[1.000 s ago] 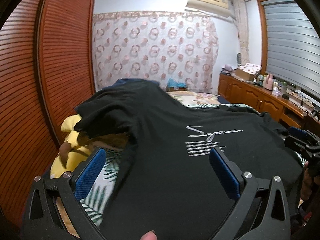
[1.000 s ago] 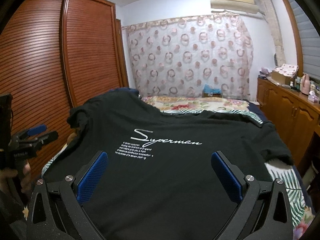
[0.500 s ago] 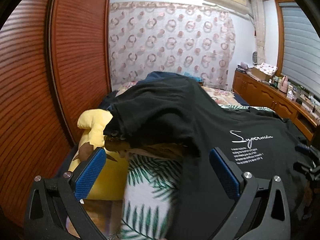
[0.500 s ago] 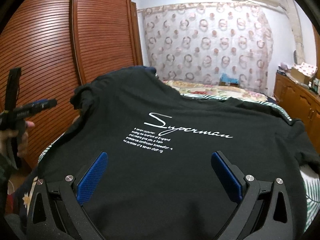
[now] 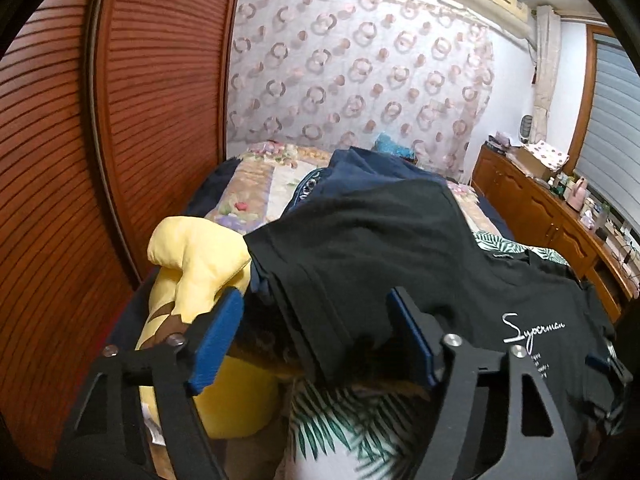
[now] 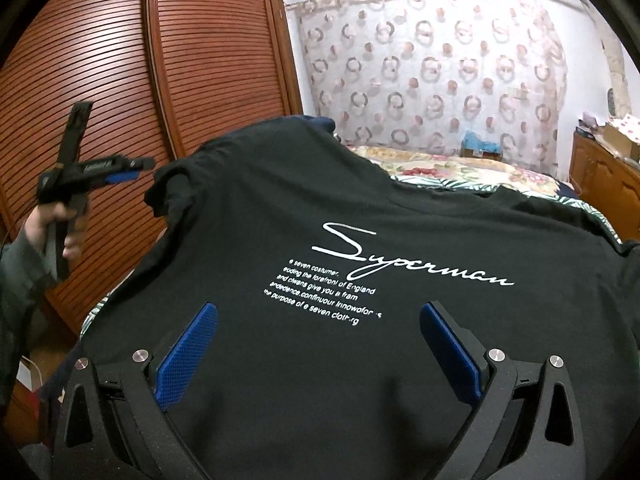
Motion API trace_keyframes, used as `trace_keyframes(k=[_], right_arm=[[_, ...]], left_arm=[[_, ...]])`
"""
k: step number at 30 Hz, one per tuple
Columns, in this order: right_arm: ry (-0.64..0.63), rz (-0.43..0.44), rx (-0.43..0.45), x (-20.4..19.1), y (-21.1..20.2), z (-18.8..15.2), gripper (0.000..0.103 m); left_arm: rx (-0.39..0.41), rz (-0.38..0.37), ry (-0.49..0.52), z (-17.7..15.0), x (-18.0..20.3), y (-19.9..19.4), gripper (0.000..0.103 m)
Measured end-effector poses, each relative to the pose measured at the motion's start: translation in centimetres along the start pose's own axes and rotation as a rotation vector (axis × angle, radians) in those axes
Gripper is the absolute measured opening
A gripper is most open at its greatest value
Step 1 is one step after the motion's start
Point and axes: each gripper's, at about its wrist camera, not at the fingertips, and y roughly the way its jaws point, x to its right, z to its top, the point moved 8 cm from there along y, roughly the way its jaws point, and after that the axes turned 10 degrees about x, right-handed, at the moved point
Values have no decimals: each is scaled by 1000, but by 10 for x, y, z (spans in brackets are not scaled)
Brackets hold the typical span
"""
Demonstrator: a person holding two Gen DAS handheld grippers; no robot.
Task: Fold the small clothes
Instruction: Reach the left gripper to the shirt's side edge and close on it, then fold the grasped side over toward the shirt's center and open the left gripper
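A black T-shirt (image 6: 320, 208) with white "Superman" print lies spread over the bed. Its left sleeve (image 5: 320, 280) hangs over a yellow cushion (image 5: 192, 264). My left gripper (image 5: 316, 300) points at that sleeve; its jaws are closing with the sleeve hem between them, and the blue pads do not clamp the cloth. In the right wrist view the left gripper (image 6: 132, 170) is held in a hand, in the air left of the sleeve. My right gripper (image 6: 320, 312) hovers open over the shirt's lower body, below the print, with nothing gripped.
A brown louvred wardrobe (image 5: 120, 120) runs close along the left of the bed. Navy clothes (image 5: 372, 168) lie piled behind the T-shirt. The leaf-print bedspread (image 5: 340, 432) shows below the sleeve. A wooden dresser (image 5: 540, 208) with small items stands on the right.
My left gripper has swung left from over the shirt's body to the left sleeve, and its jaws have narrowed. My right gripper has shifted a little across the shirt, jaws still wide.
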Motion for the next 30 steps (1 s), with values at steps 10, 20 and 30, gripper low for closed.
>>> trace_keyframes(k=[10, 20, 30], right_arm=[[-18, -10, 2, -7, -1, -5, 101], [-28, -9, 8, -10, -4, -6, 101], [-17, -7, 5, -8, -4, -5, 101]], left_arm=[[-78, 24, 65, 2, -2, 23, 31], [-34, 46, 207, 25, 6, 6, 5], [54, -94, 285, 62, 79, -24, 4]])
